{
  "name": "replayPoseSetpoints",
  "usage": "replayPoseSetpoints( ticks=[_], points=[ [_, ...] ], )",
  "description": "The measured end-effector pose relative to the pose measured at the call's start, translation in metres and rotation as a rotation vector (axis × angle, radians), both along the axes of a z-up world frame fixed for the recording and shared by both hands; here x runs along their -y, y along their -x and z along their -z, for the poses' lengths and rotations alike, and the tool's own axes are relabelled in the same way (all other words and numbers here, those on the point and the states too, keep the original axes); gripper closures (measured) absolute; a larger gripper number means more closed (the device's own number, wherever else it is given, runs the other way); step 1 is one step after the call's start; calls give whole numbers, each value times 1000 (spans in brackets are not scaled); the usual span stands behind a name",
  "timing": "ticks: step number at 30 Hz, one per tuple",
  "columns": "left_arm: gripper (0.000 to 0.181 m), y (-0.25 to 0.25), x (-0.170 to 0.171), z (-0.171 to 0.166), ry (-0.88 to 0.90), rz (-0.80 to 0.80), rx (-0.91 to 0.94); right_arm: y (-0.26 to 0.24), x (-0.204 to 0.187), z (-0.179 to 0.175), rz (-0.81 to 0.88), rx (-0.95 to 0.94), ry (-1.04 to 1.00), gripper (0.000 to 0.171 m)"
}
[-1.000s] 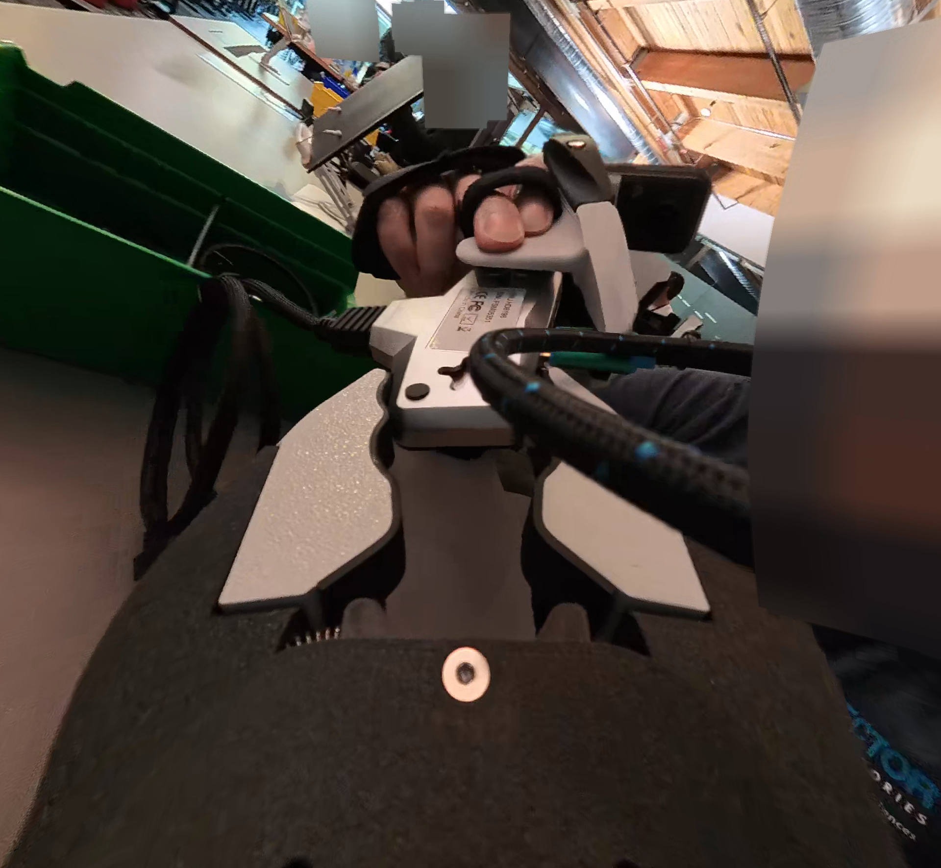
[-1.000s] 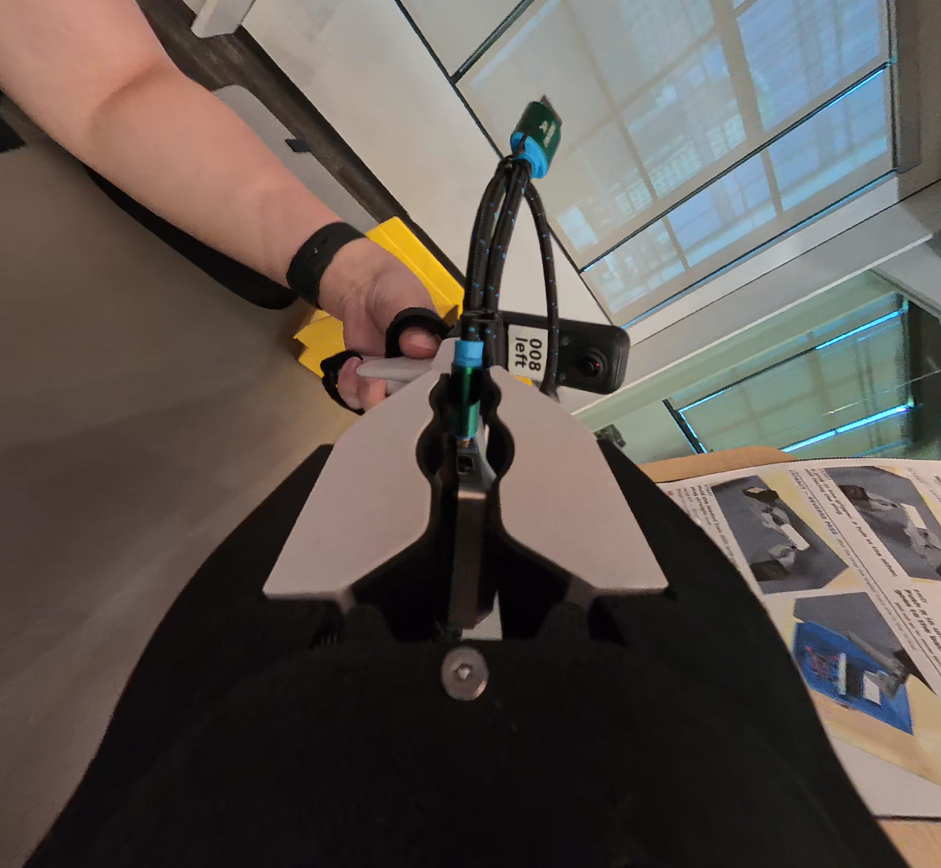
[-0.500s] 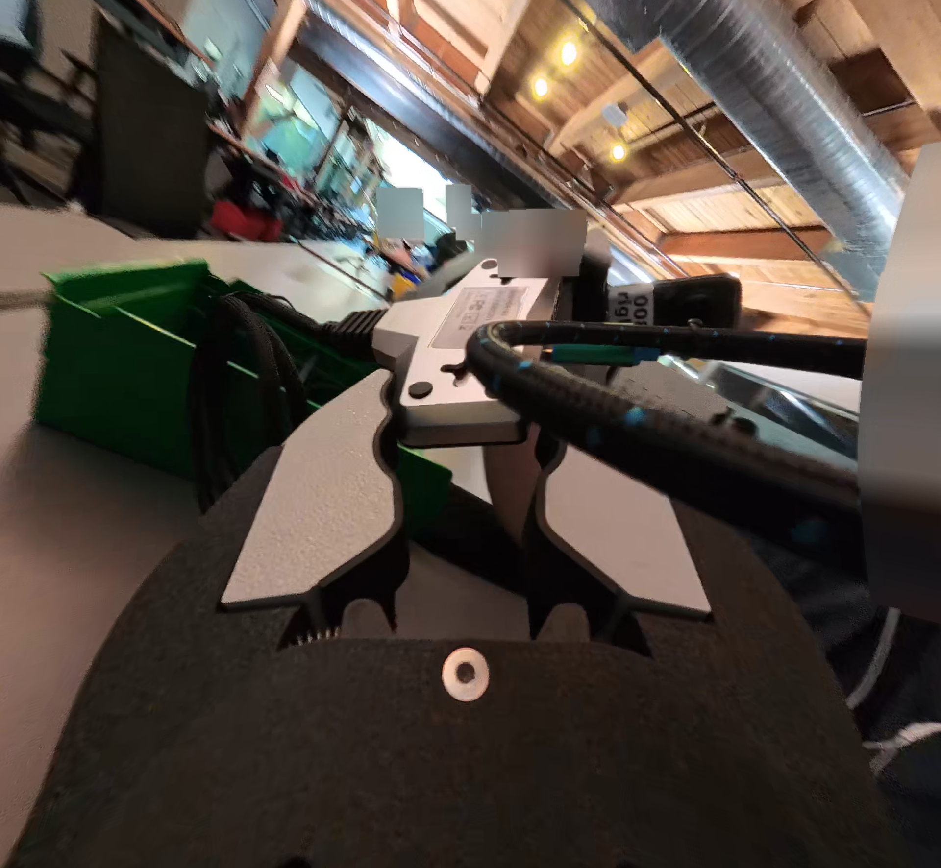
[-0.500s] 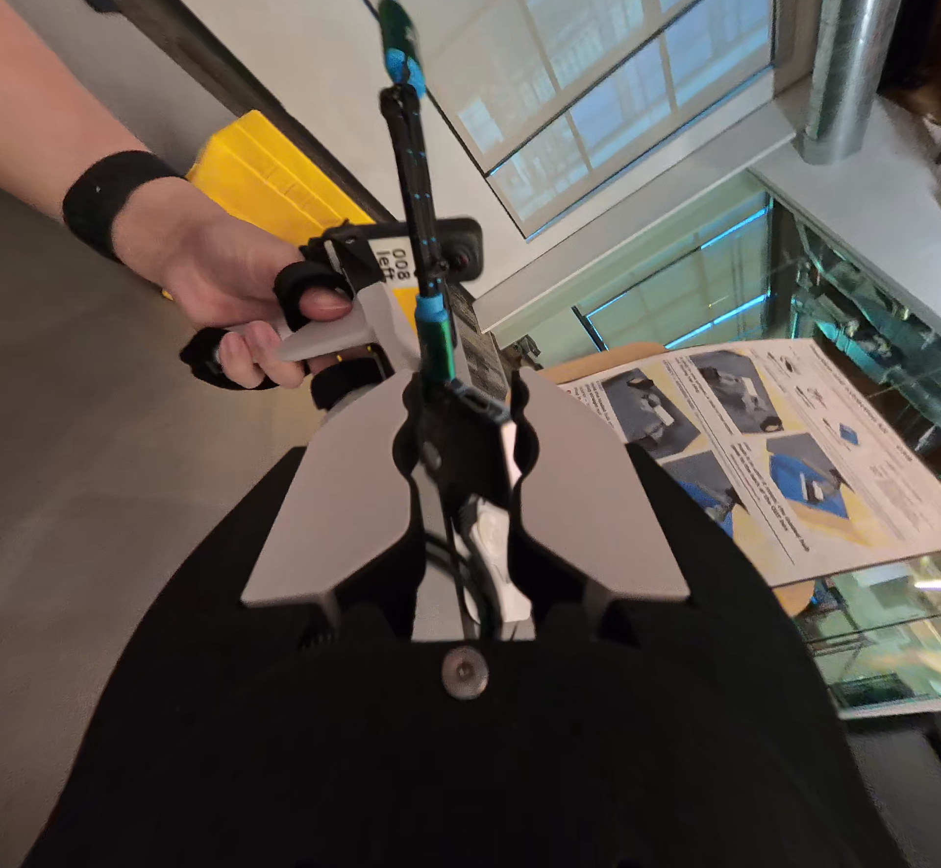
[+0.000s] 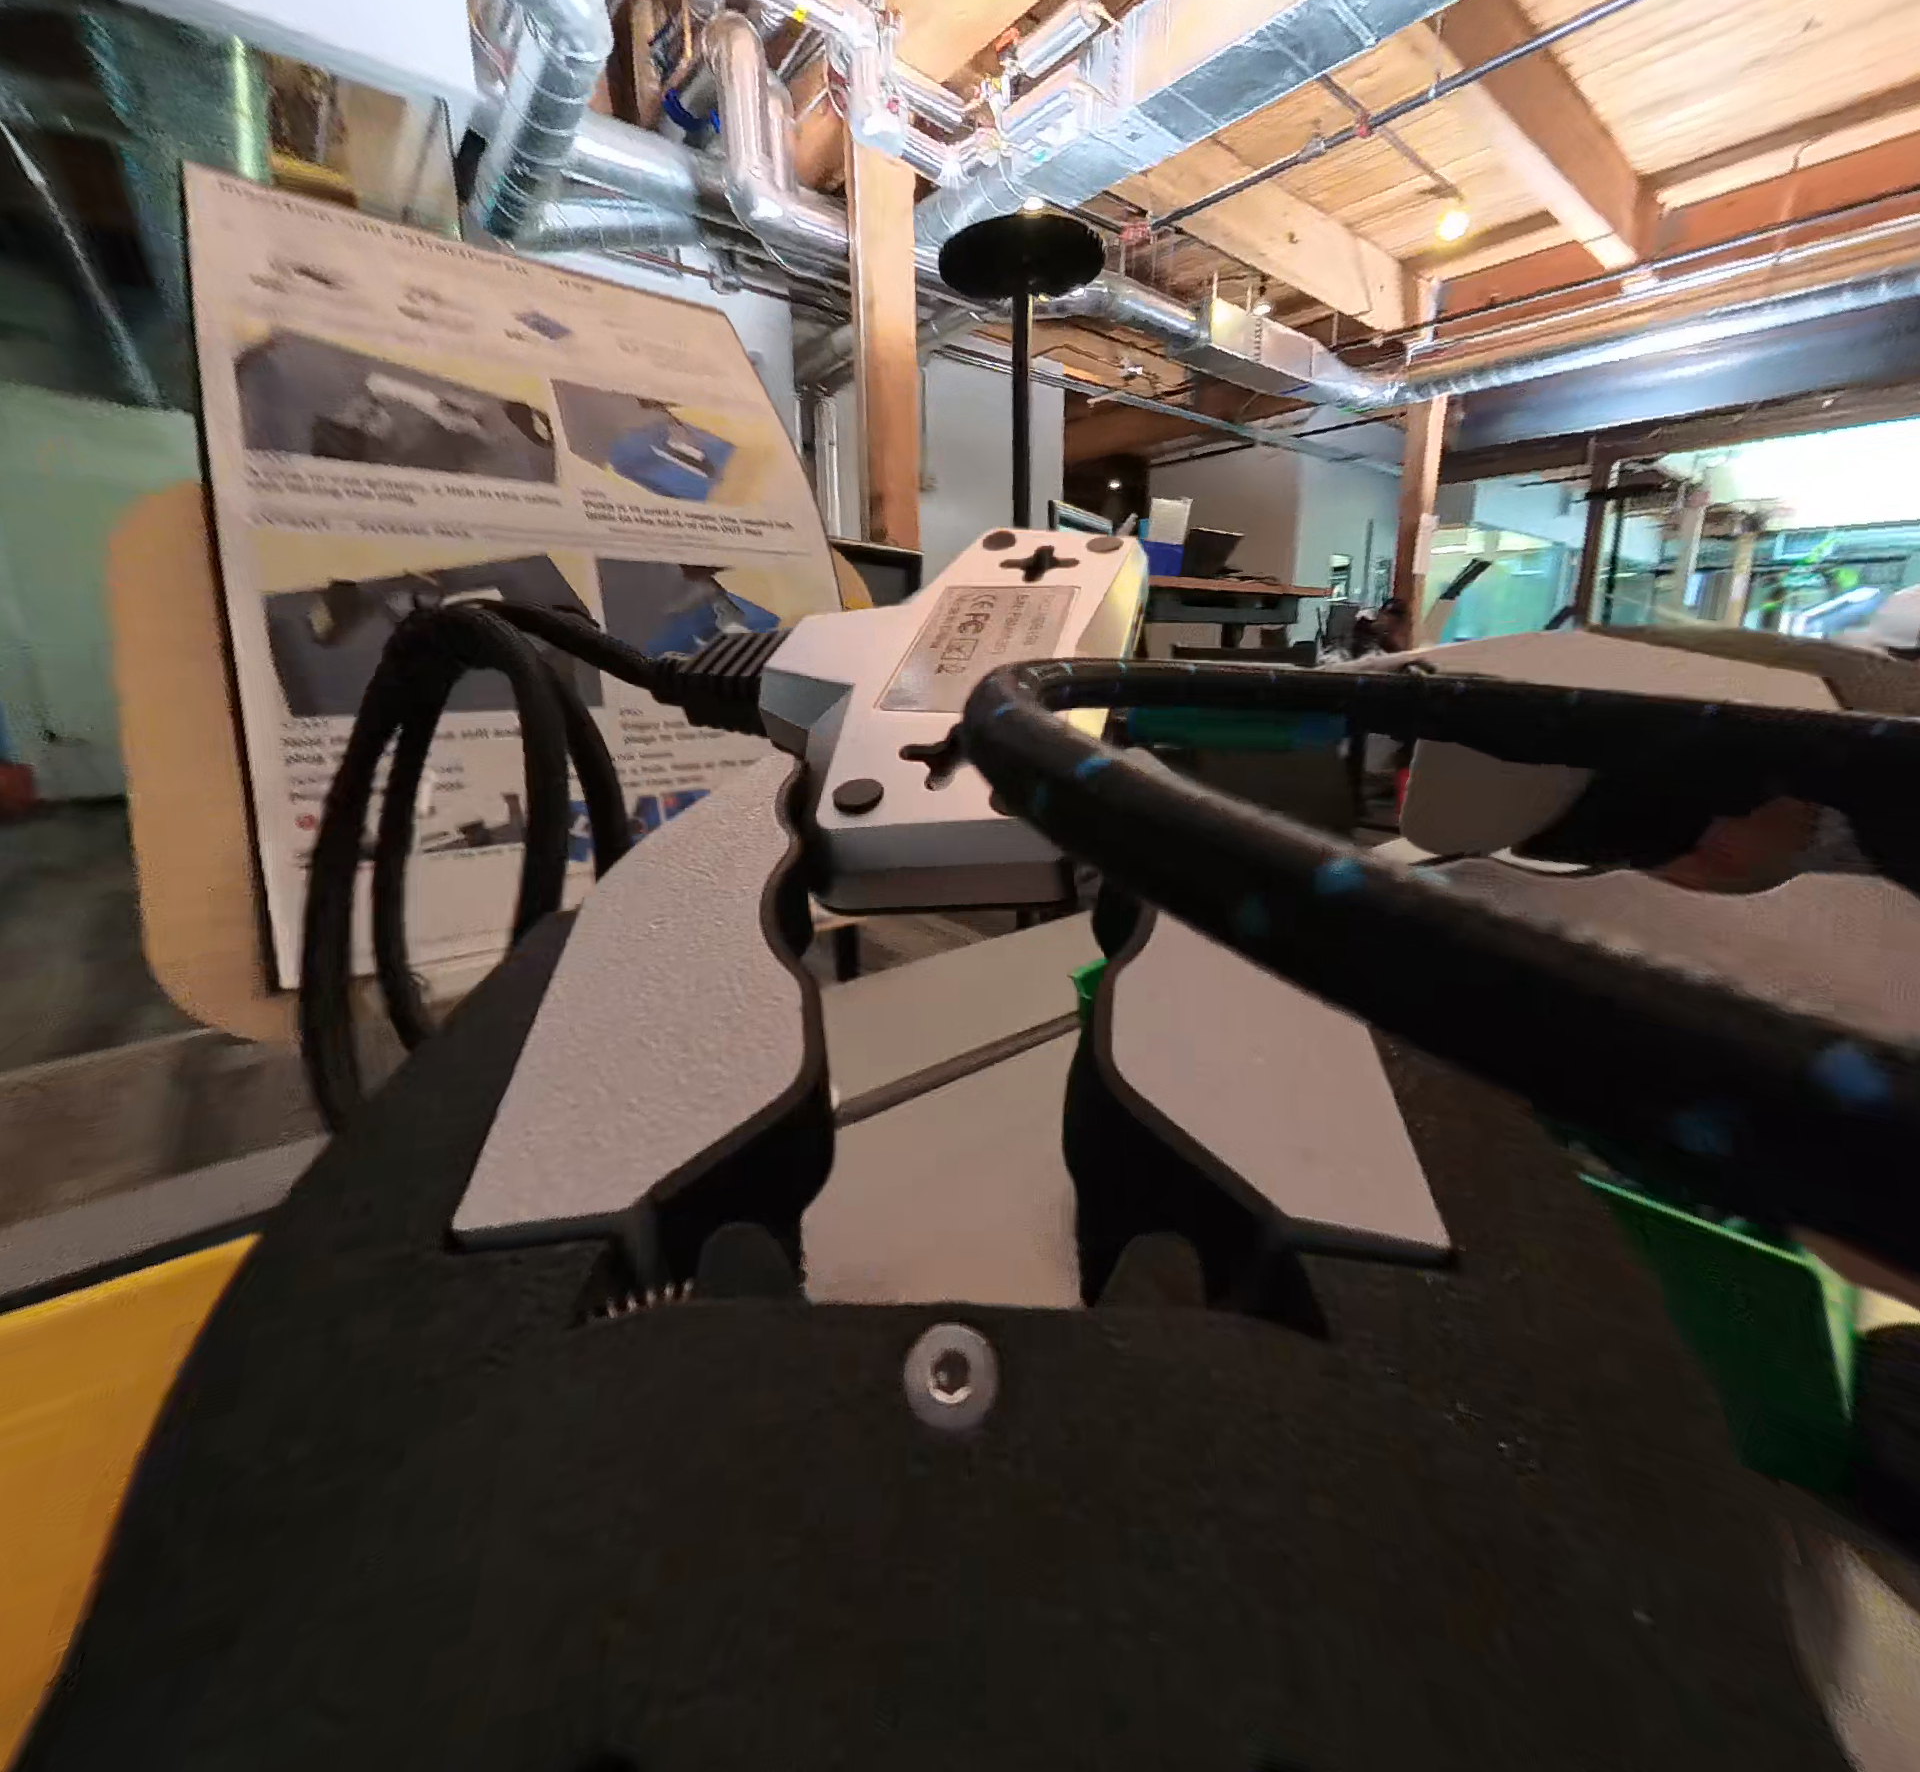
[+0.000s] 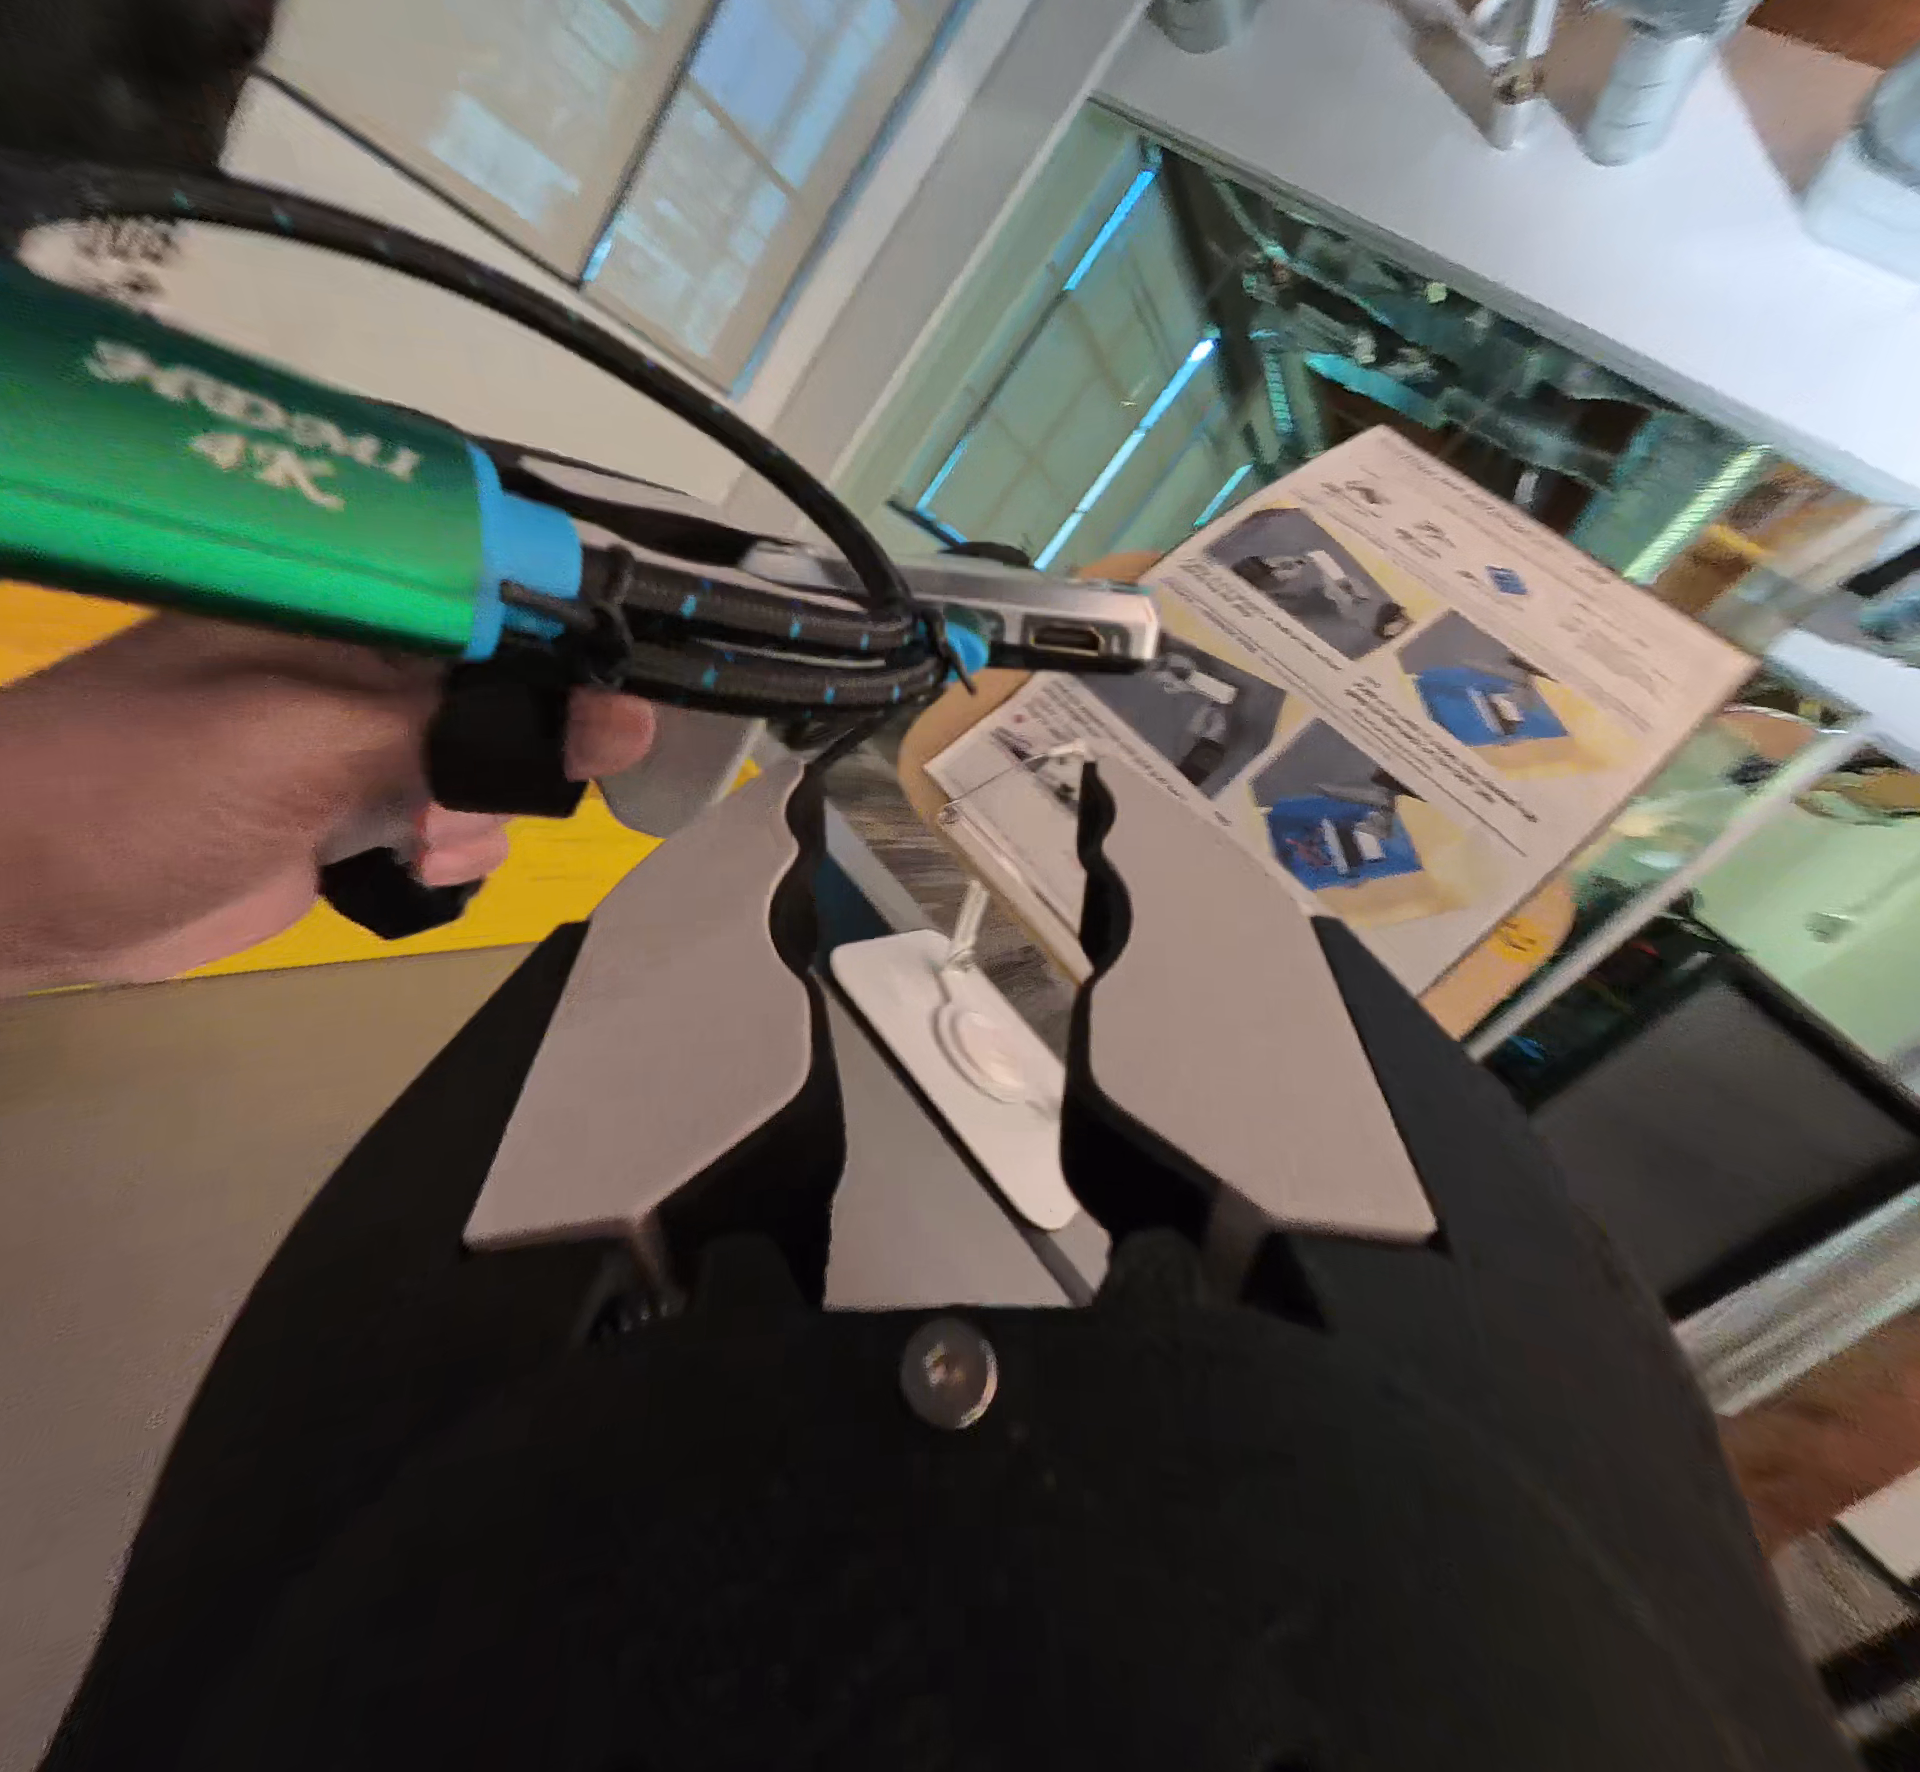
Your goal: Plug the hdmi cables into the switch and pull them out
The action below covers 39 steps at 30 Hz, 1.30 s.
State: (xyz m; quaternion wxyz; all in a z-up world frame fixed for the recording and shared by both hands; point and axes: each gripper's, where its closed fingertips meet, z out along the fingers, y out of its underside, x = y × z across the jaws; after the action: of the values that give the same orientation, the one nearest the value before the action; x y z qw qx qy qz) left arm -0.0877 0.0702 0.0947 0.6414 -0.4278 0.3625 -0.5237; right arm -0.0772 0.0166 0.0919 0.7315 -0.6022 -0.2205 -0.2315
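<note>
My left gripper (image 5: 951, 849) is shut on the grey HDMI switch (image 5: 966, 683) and holds it up in the air, its pads on the switch's two sides. The switch's own black cable (image 5: 717, 673) leaves to the left and hangs in a loop. A black braided HDMI cable (image 5: 1351, 922) with blue flecks crosses on the right. My right gripper (image 6: 940, 787) is open and empty just below the switch (image 6: 1049, 605), seen edge-on with one free port (image 6: 1062, 639). The bundled cable (image 6: 748, 642) ends at the switch in one plug; its other green plug (image 6: 239, 496) hangs free at the left.
An instruction sheet on a stand (image 5: 499, 579) is behind the switch, also in the right wrist view (image 6: 1403, 662) with its white base (image 6: 966, 1068). A yellow bin (image 5: 83, 1410) is at the lower left. A green bin (image 5: 1745, 1307) is at the right. A hand (image 6: 156, 787) holds the left gripper.
My right gripper was shut on the green plug at the switch; it has opened, let go and drawn back. The left gripper has swung round with the switch towards the instruction sheet.
</note>
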Motion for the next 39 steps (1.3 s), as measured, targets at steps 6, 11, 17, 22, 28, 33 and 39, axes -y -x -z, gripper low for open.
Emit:
replayPoseSetpoints(
  ticks=[6,11,17,22,28,33,39],
  points=[
    [129,-7,10,4,-58,-75,-34,8,9,-16,6,-78,-152,132],
    [129,-15,13,4,-70,-83,-33,-7,0,-8,46,-152,-72,139],
    [129,-21,18,1,-104,-106,-38,-14,-1,-8,14,-217,-82,149],
    [129,-27,22,-2,-130,-111,-40,-17,2,-14,1,-216,-135,147],
    [130,-44,23,-7,-107,-143,-13,-35,3,-19,-11,-265,-128,148],
    [130,-73,25,-20,-52,-86,-11,-61,4,-34,15,-286,-134,151],
    [130,-94,26,-31,-56,-30,-19,-79,7,-47,97,-236,-148,150]
  ],
)
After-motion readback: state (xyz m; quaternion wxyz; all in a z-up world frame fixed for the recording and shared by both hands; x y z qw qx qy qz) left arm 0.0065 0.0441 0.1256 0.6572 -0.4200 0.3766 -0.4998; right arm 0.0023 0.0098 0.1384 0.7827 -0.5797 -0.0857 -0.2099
